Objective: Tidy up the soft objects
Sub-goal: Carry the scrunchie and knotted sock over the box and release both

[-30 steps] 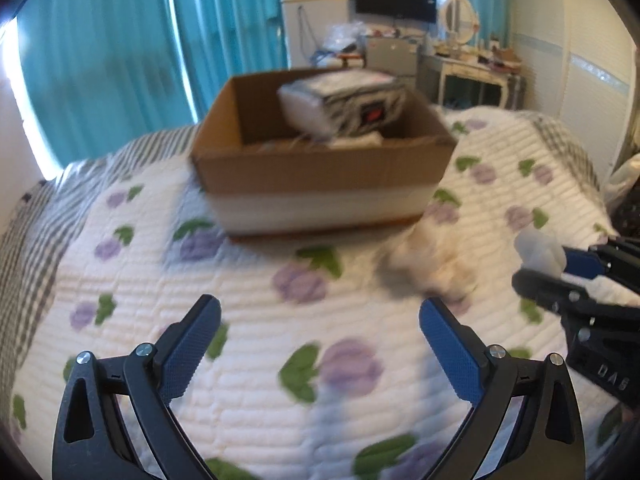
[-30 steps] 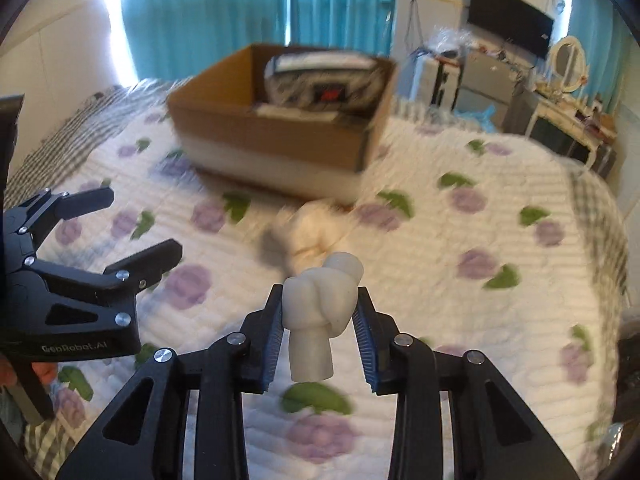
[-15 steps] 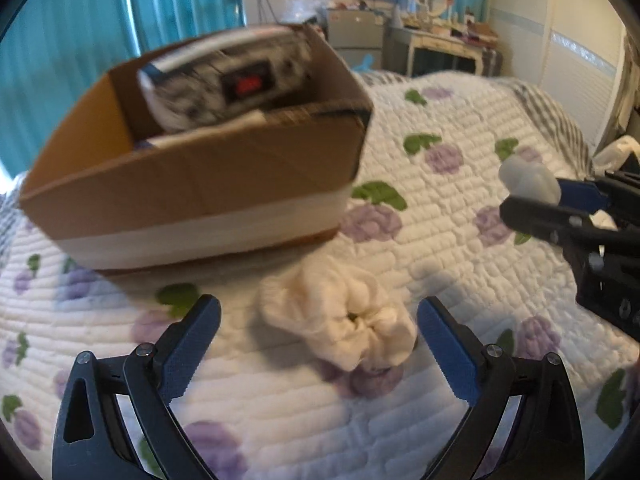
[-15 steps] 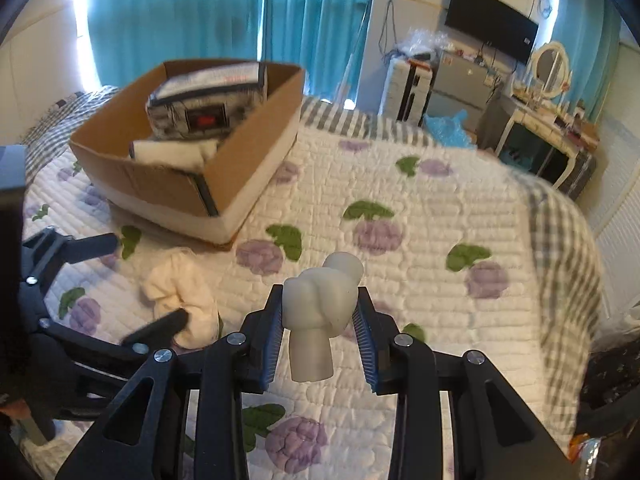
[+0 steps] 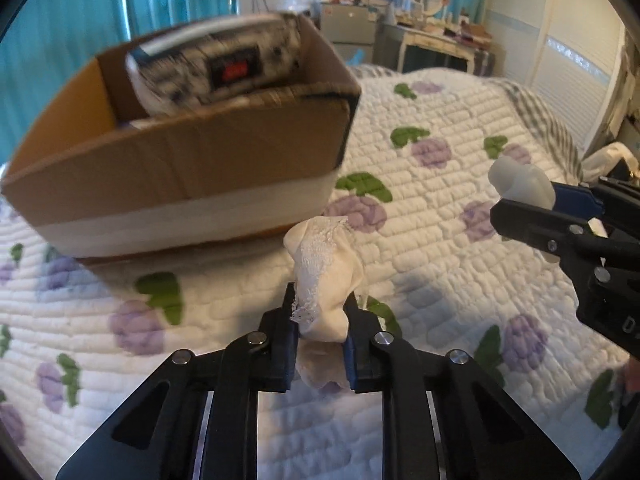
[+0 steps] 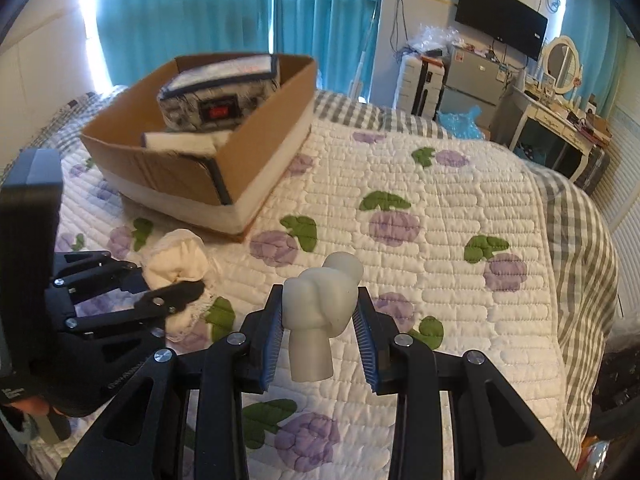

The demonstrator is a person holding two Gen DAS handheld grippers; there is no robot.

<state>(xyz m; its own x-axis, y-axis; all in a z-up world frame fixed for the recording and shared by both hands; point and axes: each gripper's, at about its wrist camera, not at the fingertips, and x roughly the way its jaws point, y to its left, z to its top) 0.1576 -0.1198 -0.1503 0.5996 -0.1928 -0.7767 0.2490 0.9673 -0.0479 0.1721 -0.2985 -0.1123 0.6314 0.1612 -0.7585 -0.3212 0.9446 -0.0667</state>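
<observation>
Two tools: both loaded, beside the box on the bed.
Left tool: just closed on the cloth; loose lace could snag or slip.
Right tool: clamps the toy; tools near, may collide.

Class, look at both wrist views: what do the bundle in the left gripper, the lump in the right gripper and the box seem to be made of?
Cream bundle: soft woven cloth with a lace edge; it bunches and creases between the pads.
Pale grey-white lump: probably silicone or soft rubber, matte, smooth and moulded.
Box: brown corrugated cardboard, matte, with a white band, possibly tape, round its base.
</observation>
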